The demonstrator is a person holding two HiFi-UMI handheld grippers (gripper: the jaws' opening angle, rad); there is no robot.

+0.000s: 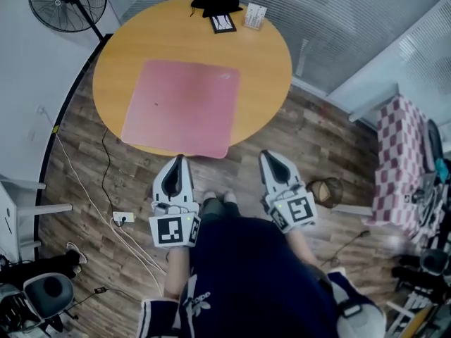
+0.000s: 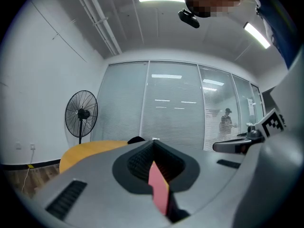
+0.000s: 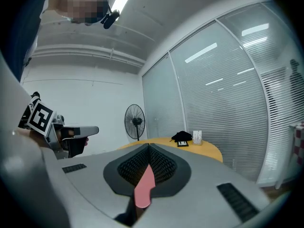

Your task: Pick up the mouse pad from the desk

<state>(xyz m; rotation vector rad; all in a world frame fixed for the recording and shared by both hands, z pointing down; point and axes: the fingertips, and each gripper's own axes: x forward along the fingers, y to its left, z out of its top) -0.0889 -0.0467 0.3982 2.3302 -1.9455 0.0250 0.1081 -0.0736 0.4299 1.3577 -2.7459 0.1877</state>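
I am holding my left gripper (image 1: 181, 158) and right gripper (image 1: 266, 153) closed and empty just short of the flat pink rectangular mouse pad (image 1: 182, 105) lying on the round yellow bench (image 1: 264, 62), aiming to open, roll flat and pinch its seemingly overhanging near edge

Wood floor (image 1: 303, 143), white wall (image 2: 42, 80), glass partition (image 2: 171, 103), standing fan (image 2: 81, 114).

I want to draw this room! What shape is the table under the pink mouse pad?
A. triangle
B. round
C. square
B: the head view shows the yellow table with an edge that curves all the way around, and the mouse pad lies flat on it.
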